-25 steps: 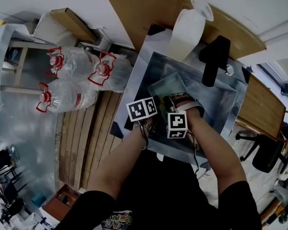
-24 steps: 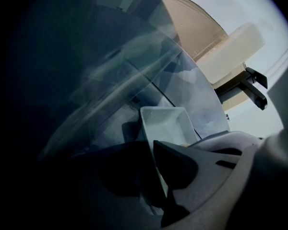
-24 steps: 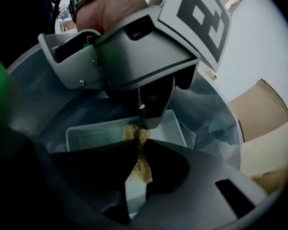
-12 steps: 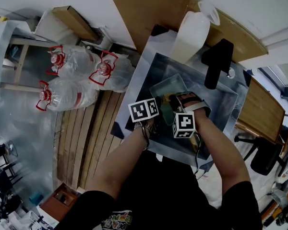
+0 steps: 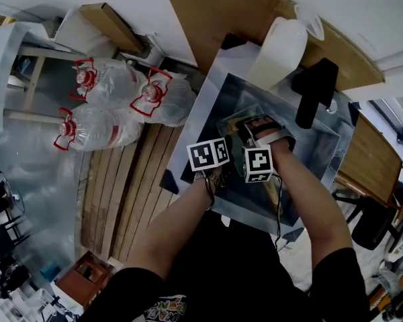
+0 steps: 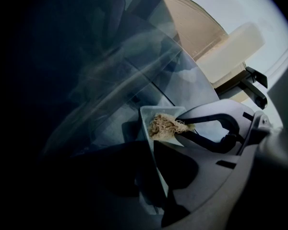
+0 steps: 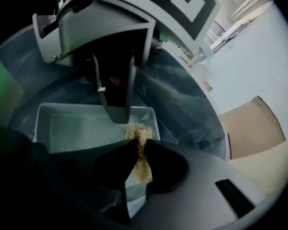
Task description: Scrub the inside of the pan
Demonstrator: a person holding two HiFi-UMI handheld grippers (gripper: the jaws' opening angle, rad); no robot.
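You're mid-scrub, I'd judge: your left tongs (image 6: 152,145) clamp the wall of the clear rectangular pan (image 5: 230,123) in the steel sink (image 5: 312,149) at 12 o'clock, your right tongs (image 7: 140,145) pinch the tan fibrous wad (image 7: 138,132) in its corner, so next sweep toward 9 o'clock.

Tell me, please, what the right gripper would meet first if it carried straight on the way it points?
The pan's inside, by its corner. The scrub pad clamped in the right gripper leads and seems to touch the pan there, though depth is unclear.
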